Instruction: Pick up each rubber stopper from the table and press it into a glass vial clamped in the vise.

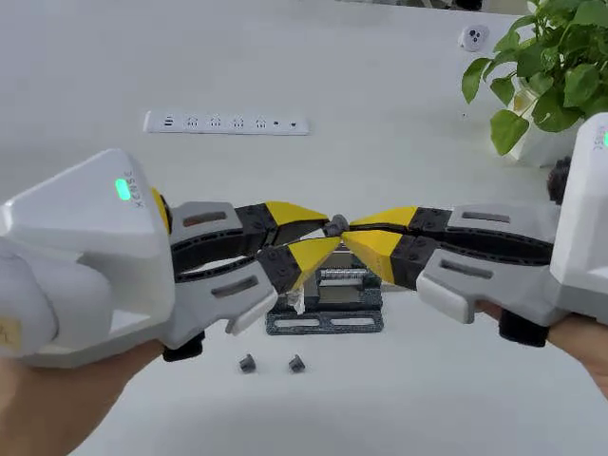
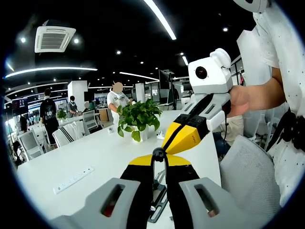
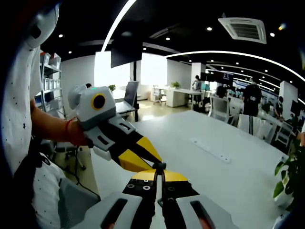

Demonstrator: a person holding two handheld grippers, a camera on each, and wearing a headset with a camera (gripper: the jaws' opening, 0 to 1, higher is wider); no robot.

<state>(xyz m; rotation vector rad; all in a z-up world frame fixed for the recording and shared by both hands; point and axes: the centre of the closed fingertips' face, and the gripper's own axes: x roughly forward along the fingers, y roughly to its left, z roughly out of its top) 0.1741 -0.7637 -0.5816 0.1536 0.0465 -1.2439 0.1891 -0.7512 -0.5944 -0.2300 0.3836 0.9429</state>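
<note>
The two grippers meet nose to nose above the worktop. The left gripper comes in from the left and the right gripper from the right. Both pairs of yellow-tipped fingers look clenched on one small dark rubber stopper, pinched between the tips. I'd guess it is being passed across or turned, so that it ends up facing the right way for pressing down.

It hangs directly over the vise, a low, dark grey metal block with slotted feet. At the vise's left end something clear and glassy, probably the vial, catches the light, though I can't make out its mouth.

Two more stoppers, the left spare and the right spare, sit near the person just in front of the vise. They are stubby, matte plugs within easy reach. Farther off on the smooth white worktop lie a white power strip and, to the far right, a leafy potted plant.
</note>
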